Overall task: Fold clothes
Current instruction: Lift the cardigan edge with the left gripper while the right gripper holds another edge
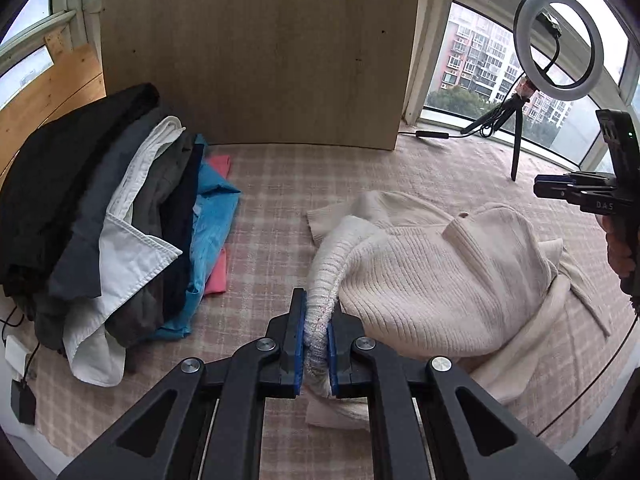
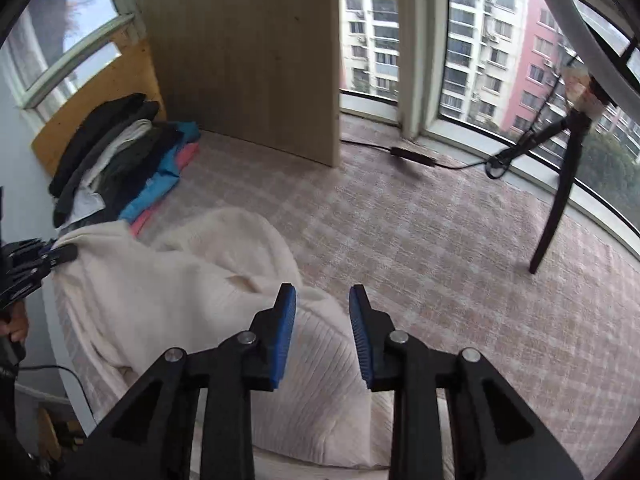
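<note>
- cream ribbed sweater (image 1: 440,276) is lying crumpled on the pink checked cover (image 1: 272,208), roughly in the middle, to the right of the pile of folded clothes (image 1: 120,208)
- left gripper (image 1: 316,344) has its blue pads squeezed nearly together on a bunched ribbed edge of the sweater, looks like a cuff or hem, can't tell which
- from that pinched bit the knit rises in a curved ridge away from the camera, then spreads out to the right in the left wrist view
- sweater's long side runs about left to right in that view, one flat ribbed end poking out towards the pile of folded clothes
- right gripper (image 2: 322,332) has its jaws partly apart with nothing between the pads
- it hangs over the right edge of the sweater, left pad over the knit, right pad over the cover, can't tell if either touches
- in the right wrist view the sweater stretches from under the right gripper back to the left, where the left gripper pinches it
- wooden board (image 1: 256,52) stands upright behind everything
- ring light (image 1: 558,44) on a tripod sits off to the right by the window
</note>
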`<act>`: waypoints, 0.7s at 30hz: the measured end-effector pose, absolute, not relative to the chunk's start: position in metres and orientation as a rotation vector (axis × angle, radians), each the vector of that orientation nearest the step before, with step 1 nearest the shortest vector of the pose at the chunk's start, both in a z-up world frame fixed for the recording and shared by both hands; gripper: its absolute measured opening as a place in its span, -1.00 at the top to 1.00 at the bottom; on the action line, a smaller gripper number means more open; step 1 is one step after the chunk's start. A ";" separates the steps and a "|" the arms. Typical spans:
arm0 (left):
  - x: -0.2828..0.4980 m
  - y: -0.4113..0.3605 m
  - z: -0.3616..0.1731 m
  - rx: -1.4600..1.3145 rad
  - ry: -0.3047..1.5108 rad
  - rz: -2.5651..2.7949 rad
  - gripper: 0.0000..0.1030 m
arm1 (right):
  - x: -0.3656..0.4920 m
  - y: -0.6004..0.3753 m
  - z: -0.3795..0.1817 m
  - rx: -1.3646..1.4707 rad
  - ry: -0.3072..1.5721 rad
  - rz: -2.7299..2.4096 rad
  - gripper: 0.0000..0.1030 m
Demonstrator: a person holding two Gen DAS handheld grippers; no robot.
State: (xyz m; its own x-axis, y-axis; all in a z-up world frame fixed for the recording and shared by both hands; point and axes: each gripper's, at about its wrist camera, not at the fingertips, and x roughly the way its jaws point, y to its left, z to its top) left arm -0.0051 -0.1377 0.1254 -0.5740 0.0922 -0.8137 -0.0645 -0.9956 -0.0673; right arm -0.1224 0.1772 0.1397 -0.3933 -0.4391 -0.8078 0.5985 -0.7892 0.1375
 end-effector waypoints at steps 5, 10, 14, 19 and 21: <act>-0.006 -0.138 0.124 -1.408 -0.023 2.688 0.84 | -0.116 0.174 0.124 1.172 0.450 -2.114 0.26; -0.013 -0.139 0.118 -1.429 -0.032 2.673 0.84 | -0.134 0.170 0.091 1.241 0.504 -1.998 0.26; -0.016 -0.138 0.113 -1.447 -0.024 2.652 0.84 | -0.140 0.162 0.065 1.277 0.589 -1.932 0.18; -0.016 -0.136 0.112 -1.453 -0.015 2.658 0.84 | -0.149 0.176 0.060 1.305 0.413 -1.911 0.87; -0.013 -0.137 0.119 -1.425 -0.025 2.667 0.84 | -0.144 0.185 0.075 1.259 0.351 -1.939 0.87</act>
